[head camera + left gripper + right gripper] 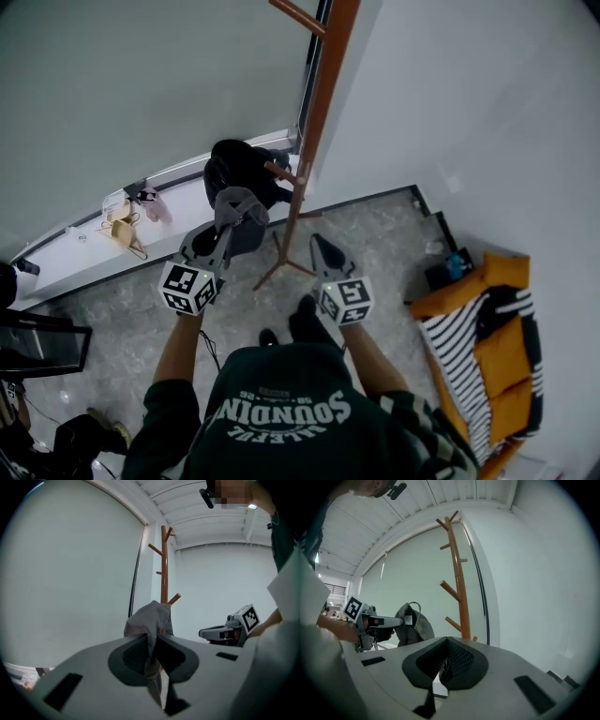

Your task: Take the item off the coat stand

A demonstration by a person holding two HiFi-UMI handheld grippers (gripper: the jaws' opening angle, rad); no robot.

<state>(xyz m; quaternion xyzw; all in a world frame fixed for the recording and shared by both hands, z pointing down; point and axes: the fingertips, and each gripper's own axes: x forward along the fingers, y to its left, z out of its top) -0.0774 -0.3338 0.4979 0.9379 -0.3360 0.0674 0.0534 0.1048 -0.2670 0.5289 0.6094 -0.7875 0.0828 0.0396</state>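
- The left gripper (152,654) has its jaws pinching a fold of the grey bag (149,620); the cloth runs down between the pads.
- The bag hangs from that gripper just left of the stand (458,583), clear of its pegs, about level with the lower ones.
- The right gripper (443,667) has its jaws pressed together with nothing between them. It is held in front of the stand and aimed at it, to the right of the bag.
- In the head view a black bundle (239,164) sits just left of the stand's pole. Whether it hangs there or lies on the floor I cannot tell.
- An orange seat (502,361) with a striped cloth (459,342) on it stands well to the right of the stand.
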